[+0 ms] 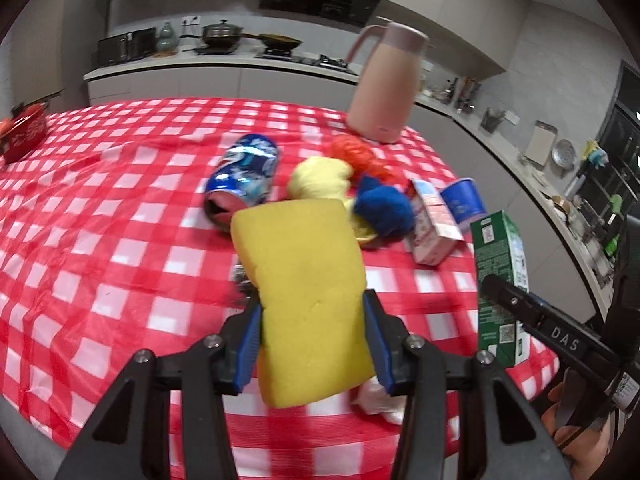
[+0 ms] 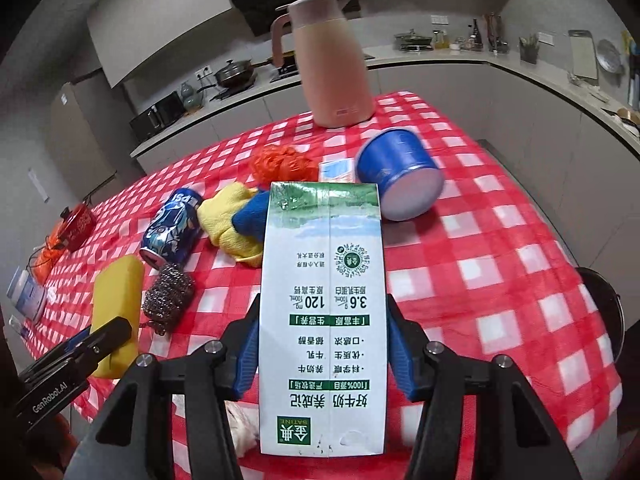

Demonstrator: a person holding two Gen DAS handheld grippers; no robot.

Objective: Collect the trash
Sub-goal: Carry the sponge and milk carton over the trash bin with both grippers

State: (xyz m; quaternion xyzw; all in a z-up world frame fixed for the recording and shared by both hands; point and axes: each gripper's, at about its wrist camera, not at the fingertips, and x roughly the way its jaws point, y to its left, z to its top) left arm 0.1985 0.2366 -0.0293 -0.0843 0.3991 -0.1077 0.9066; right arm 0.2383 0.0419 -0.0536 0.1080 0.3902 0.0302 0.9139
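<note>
The left claw [image 1: 312,344] grips a yellow sponge [image 1: 304,296], lifted over the near edge of the counter [image 1: 100,240]; the right claw [image 2: 322,344] clamps a green-and-white milk carton [image 2: 322,320]. Behind them, on the red-checked cloth, lie a blue soda can [image 1: 244,176], a steel scourer [image 2: 168,292], crumpled cloths [image 2: 236,224], a tipped blue cup [image 2: 396,172] and an upright pink jug [image 2: 330,64]. Grey kitchen worktops with pans ring the room.

The checked table [image 1: 100,240] is viewed closely, obliquely downward, from each wrist; the pink jug [image 2: 328,68] and blue can [image 1: 244,176] are shared.
</note>
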